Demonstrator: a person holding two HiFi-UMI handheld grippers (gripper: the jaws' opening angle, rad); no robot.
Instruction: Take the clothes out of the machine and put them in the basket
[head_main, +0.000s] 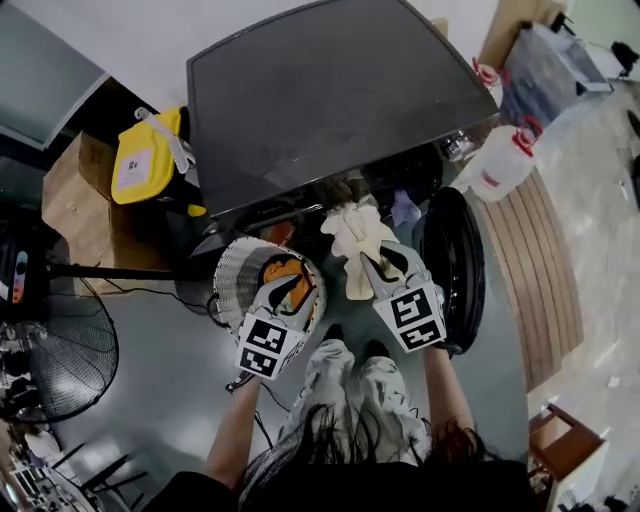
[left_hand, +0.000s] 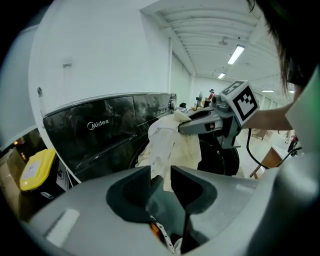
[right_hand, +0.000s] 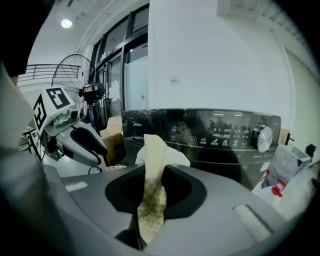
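Note:
A cream cloth (head_main: 355, 240) hangs in front of the black washing machine (head_main: 330, 90), whose round door (head_main: 457, 262) stands open to the right. My right gripper (head_main: 372, 268) is shut on that cloth (right_hand: 152, 200), which runs up between its jaws. The white wicker basket (head_main: 232, 275) stands on the floor left of the drum and holds orange clothing (head_main: 283, 272). My left gripper (head_main: 285, 292) hovers over the basket. Its jaws (left_hand: 160, 175) stand a narrow gap apart with nothing held between them. In the left gripper view the cloth (left_hand: 167, 145) hangs from the right gripper (left_hand: 182, 125).
A yellow container (head_main: 145, 155) and a cardboard box (head_main: 75, 190) sit left of the machine. A floor fan (head_main: 60, 360) stands at the far left, with a cable (head_main: 150, 292) on the floor. A white jug with a red cap (head_main: 505, 160) and wooden slats (head_main: 545, 270) are on the right.

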